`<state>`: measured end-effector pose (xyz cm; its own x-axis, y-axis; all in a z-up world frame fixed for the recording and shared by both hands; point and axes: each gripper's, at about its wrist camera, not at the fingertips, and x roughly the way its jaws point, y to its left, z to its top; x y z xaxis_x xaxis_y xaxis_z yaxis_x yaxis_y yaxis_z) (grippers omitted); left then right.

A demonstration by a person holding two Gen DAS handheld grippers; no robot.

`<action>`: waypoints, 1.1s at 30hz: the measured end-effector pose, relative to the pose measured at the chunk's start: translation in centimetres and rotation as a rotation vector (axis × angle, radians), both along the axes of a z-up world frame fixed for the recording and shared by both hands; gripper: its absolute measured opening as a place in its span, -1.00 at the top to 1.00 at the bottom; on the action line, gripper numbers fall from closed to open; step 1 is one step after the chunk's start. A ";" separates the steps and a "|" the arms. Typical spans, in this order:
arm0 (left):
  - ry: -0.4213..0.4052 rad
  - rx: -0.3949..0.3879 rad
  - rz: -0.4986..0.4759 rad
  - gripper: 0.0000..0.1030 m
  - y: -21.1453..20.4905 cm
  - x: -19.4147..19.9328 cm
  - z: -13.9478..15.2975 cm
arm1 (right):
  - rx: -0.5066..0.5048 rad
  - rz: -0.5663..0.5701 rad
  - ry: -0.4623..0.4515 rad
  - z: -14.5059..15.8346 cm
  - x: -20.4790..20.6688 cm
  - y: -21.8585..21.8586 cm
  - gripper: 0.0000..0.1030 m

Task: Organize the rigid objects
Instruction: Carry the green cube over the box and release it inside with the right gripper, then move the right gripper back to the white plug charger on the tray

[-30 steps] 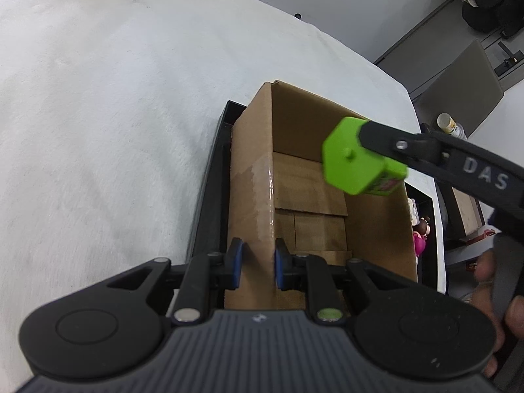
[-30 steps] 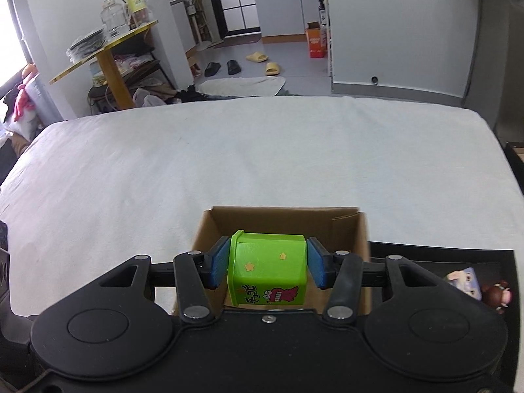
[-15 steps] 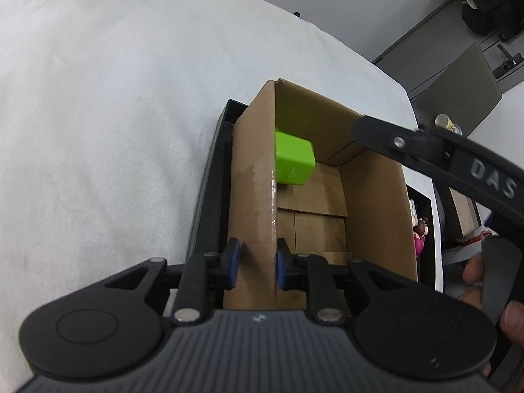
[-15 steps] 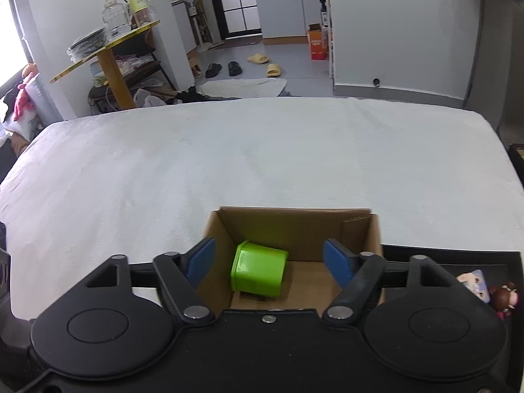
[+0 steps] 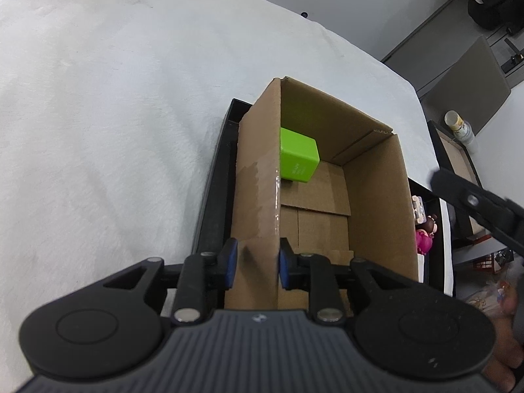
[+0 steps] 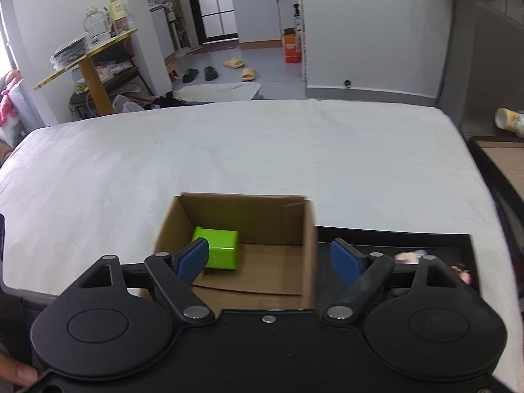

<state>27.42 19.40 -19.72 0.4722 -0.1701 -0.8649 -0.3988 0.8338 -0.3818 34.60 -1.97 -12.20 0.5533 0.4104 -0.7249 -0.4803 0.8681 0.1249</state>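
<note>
An open cardboard box [image 5: 376,196] stands on a black tray [image 5: 213,196] on the white table. A green toy block [image 5: 298,160] lies inside the box, in its far left corner; it also shows in the right wrist view [image 6: 222,250]. My left gripper [image 5: 255,263] is shut on the box's left wall at its near end. My right gripper [image 6: 270,258] is open and empty, above the box's near right side; one of its arms shows in the left wrist view [image 5: 475,206].
Small toy figures [image 5: 424,229] lie on the black tray [image 6: 393,239] right of the box [image 6: 245,216]. Another tray [image 6: 504,163] and a bottle [image 6: 509,119] stand off the table's right edge. White cloth [image 6: 229,150] covers the table beyond the box.
My right gripper opened and let the green block drop into the box, then drew back to the right. My left gripper kept its hold on the box wall.
</note>
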 end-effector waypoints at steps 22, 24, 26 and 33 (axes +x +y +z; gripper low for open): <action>0.023 0.040 0.078 0.53 -1.1 -0.9 0.3 | -0.055 -0.188 0.000 -0.4 -0.9 -11.8 -0.58; 0.023 0.043 0.092 0.53 -1.2 -0.9 0.3 | -0.057 -0.191 0.008 -0.5 -0.9 -12.4 -0.57; 0.025 0.043 0.103 0.53 -1.3 -1.0 0.3 | -0.055 -0.193 0.012 -0.7 -0.8 -12.9 -0.56; 0.034 0.041 0.129 0.53 -1.3 -1.0 0.2 | -0.057 -0.199 0.047 -2.1 -0.6 -14.5 -0.42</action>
